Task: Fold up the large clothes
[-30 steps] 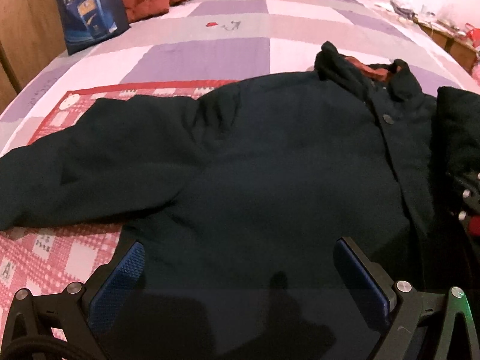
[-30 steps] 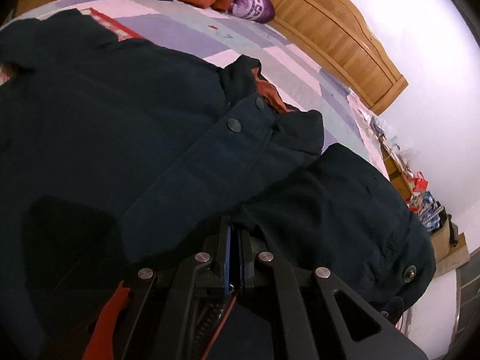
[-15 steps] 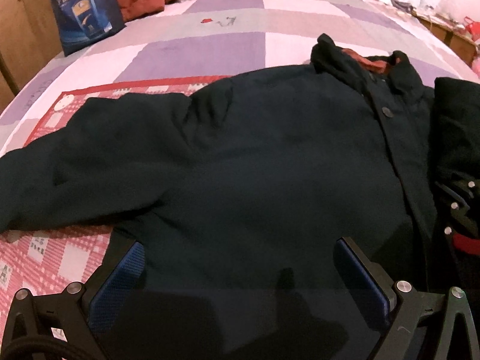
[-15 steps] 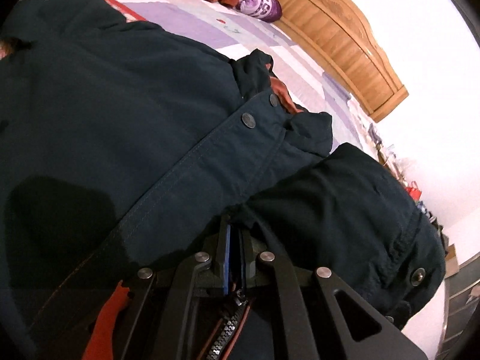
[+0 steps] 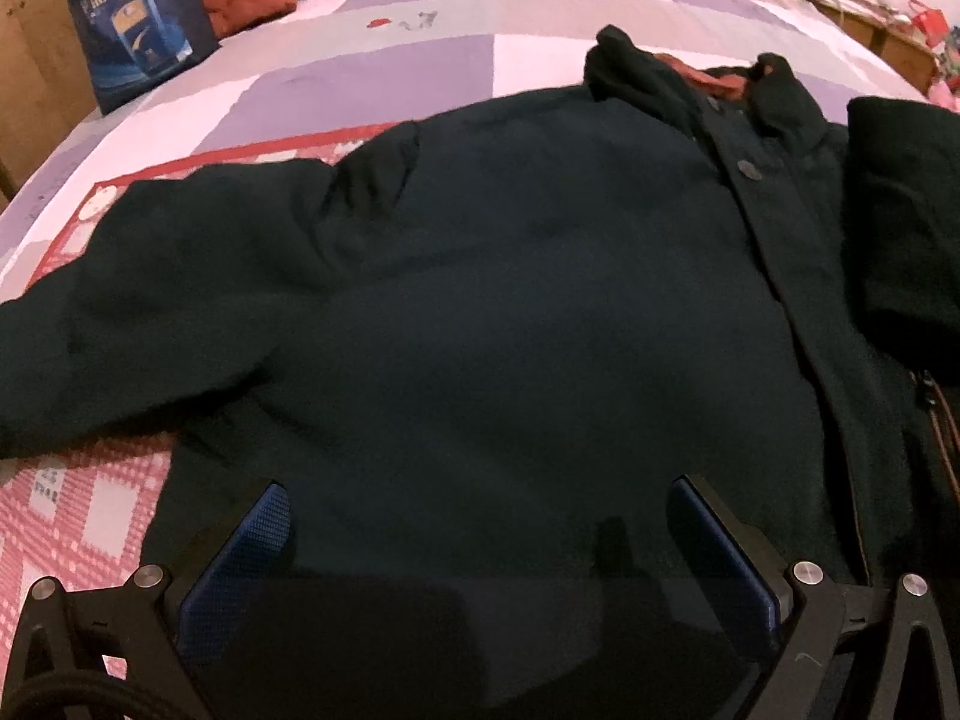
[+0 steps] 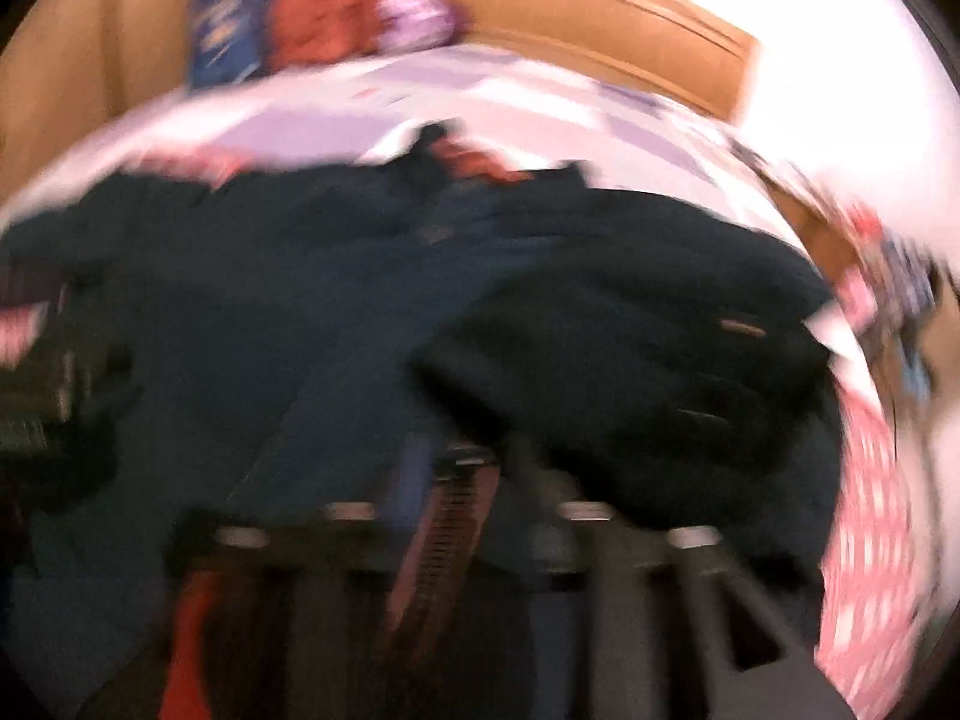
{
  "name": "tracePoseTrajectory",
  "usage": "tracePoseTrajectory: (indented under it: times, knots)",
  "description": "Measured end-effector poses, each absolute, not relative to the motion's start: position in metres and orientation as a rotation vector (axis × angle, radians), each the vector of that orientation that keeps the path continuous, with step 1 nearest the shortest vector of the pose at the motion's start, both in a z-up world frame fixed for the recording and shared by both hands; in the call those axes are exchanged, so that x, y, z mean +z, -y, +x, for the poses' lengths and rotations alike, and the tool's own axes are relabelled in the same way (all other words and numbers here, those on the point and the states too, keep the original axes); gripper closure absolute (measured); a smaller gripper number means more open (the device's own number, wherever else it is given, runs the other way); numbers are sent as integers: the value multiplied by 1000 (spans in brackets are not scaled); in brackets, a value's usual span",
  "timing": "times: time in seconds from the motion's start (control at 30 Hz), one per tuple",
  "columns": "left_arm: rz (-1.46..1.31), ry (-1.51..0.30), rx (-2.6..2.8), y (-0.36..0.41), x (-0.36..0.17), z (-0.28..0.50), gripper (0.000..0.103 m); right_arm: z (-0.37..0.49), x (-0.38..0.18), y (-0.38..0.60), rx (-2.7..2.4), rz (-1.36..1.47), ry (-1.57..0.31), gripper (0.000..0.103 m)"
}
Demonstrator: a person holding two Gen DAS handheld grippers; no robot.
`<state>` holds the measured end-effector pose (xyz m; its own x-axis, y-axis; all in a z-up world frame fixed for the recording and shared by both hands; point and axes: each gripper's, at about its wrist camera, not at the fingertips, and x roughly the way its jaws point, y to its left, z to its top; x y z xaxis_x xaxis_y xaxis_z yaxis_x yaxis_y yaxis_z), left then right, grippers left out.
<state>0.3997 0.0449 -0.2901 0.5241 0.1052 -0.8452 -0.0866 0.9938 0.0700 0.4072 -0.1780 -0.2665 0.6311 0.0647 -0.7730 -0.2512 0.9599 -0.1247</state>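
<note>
Left wrist view is sharp: the left gripper (image 5: 477, 546) stands wide open, its 2 blue pads (image 5: 240, 564) hovering over the hem of the dark jacket (image 5: 480, 300), which lies spread on the checked bedspread (image 5: 372, 72), 1 sleeve (image 5: 120, 312) reaching left. Only the blurred right wrist view shows the right gripper (image 6: 462, 468); its jaws appear parted around the jacket's zipper edge (image 6: 450, 516), though I cannot tell for sure.
</note>
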Motion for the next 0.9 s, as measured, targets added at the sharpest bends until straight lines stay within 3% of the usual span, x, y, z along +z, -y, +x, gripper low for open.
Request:
tracePoseTrajectory:
  times: [0.17,0.4,0.5,0.77,0.9]
  knots:
    - [12,-1014,106,-44,-289,396,0,413,-224,245,-17,-35,-789,17]
    - [26,-995,84,-43,-280,391,0,453,-240,290,-48,200,-909,17]
    - [28,-979,87,-45,-276,389,0,482,-248,257,13,146,-965,17]
    - [20,-980,120,-60,-275,386,0,467,-191,47,620,-205,-739,17]
    - [10,-972,129,-70,-275,387,0,445,-190,35,660,-141,-739,17]
